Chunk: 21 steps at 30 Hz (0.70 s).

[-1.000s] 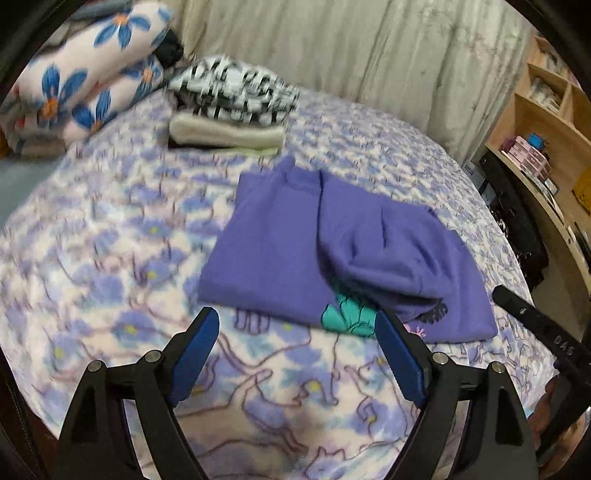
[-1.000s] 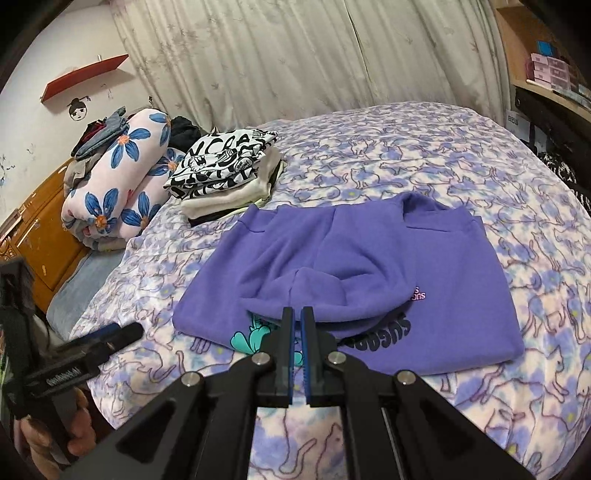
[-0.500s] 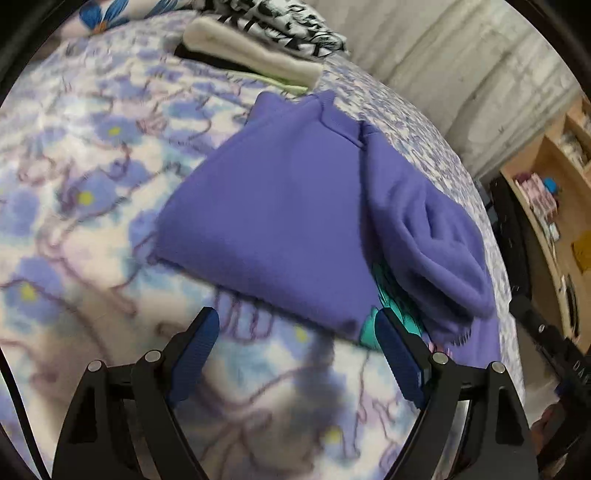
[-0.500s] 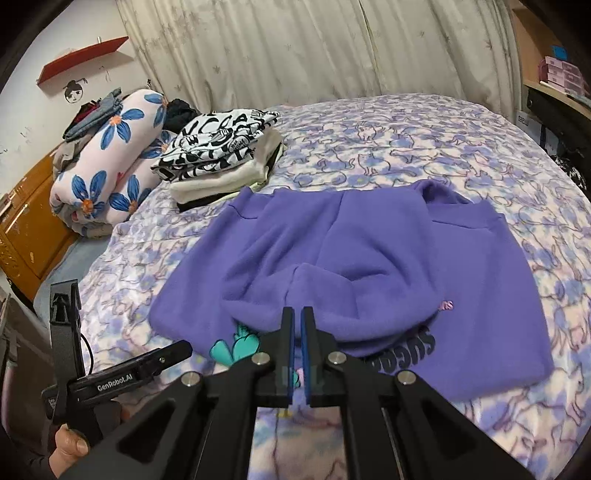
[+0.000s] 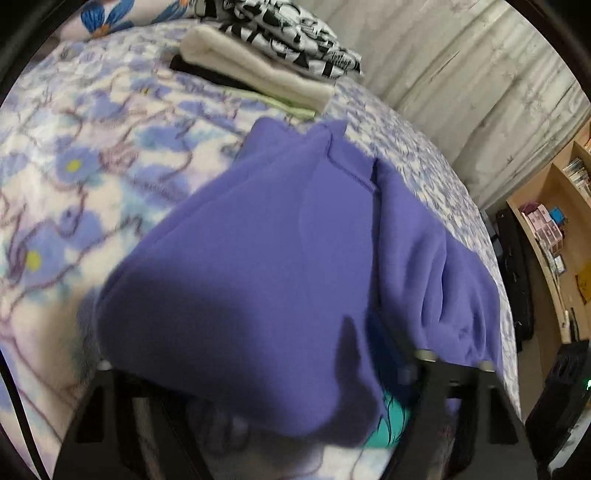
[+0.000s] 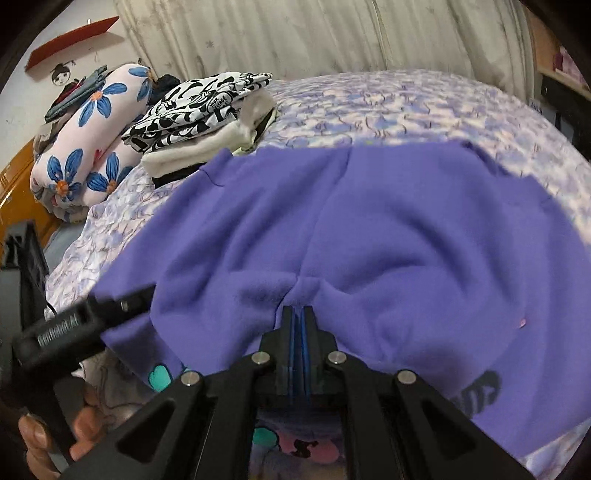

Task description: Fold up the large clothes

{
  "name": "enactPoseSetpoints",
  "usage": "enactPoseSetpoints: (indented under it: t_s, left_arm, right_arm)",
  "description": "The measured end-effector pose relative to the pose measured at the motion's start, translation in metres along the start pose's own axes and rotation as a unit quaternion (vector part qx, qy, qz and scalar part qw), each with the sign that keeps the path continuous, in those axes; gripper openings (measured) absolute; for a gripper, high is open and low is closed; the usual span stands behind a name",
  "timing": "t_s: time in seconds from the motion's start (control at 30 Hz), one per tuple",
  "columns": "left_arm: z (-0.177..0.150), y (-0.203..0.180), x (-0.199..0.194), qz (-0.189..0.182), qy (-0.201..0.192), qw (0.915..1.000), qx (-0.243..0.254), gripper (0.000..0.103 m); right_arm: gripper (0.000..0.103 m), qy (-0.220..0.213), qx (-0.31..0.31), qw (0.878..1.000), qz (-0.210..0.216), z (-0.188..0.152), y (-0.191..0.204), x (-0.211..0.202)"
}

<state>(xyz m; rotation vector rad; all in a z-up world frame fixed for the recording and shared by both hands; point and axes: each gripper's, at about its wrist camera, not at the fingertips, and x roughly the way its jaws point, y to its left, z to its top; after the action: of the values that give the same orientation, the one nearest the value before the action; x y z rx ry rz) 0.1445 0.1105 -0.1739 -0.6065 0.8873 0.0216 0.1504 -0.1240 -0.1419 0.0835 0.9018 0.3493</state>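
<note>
A purple sweatshirt (image 5: 280,258) lies partly folded on the flowered bedspread (image 5: 74,155), one sleeve folded across its front. My left gripper (image 5: 291,350) is at the sweatshirt's near left corner. Its jaws are closing with the cloth's edge between them. The cloth hides the left finger, and the blue right pad (image 5: 388,339) shows blurred. In the right wrist view the sweatshirt (image 6: 388,229) fills the middle. My right gripper (image 6: 297,314) is shut, its tips against the folded sleeve's near edge where the cloth puckers. A hand (image 6: 44,439) holds the left gripper (image 6: 85,325) at the lower left.
A stack of folded clothes (image 6: 207,110) with a black-and-white print on top sits at the far left of the bed. Rolled floral bedding (image 6: 92,140) lies beside it. Curtains (image 6: 295,33) hang behind. Wooden shelves (image 5: 554,240) stand to the right.
Both grippers have dropped toward the sweatshirt. The left one has reached its near left corner and its jaws have narrowed around the edge. The right one stays shut and now meets the sleeve.
</note>
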Motion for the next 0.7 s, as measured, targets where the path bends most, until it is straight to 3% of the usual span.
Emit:
enactPoseSetpoints:
  t_s: [0.03,0.13,0.23,0.4,0.6,0.7]
  left_arm:
    - [0.003,-0.003,-0.001,0.005,-0.012,0.9999,0.003,0.036]
    - [0.008,-0.022,-0.015,0.001,-0.054,0.9982,0.028,0.018]
    - [0.007,-0.054,-0.033,0.001,-0.092,0.9927,0.078,0.014]
    - [0.000,-0.122,-0.061,-0.019,-0.133,0.9749,0.178,0.013]
    - [-0.027,-0.205,-0.075,-0.046,-0.146,0.9438,0.293,0.013]
    - [-0.045,-0.246,-0.074,-0.055,-0.143,0.9260,0.345,0.013]
  right_arm:
    - [0.003,-0.001,0.001,1.000,0.003,-0.001,-0.001,0.000]
    - [0.003,0.001,0.004,1.000,0.013,-0.003,-0.004,0.001]
    - [0.003,0.002,0.010,1.000,0.021,-0.003,-0.007,0.002]
    - [0.003,0.009,0.058,0.997,0.056,-0.005,-0.025,-0.001]
    - [0.003,0.048,0.104,0.988,0.104,-0.006,-0.059,-0.026]
    - [0.003,0.043,0.136,0.984,0.109,-0.012,-0.095,-0.058]
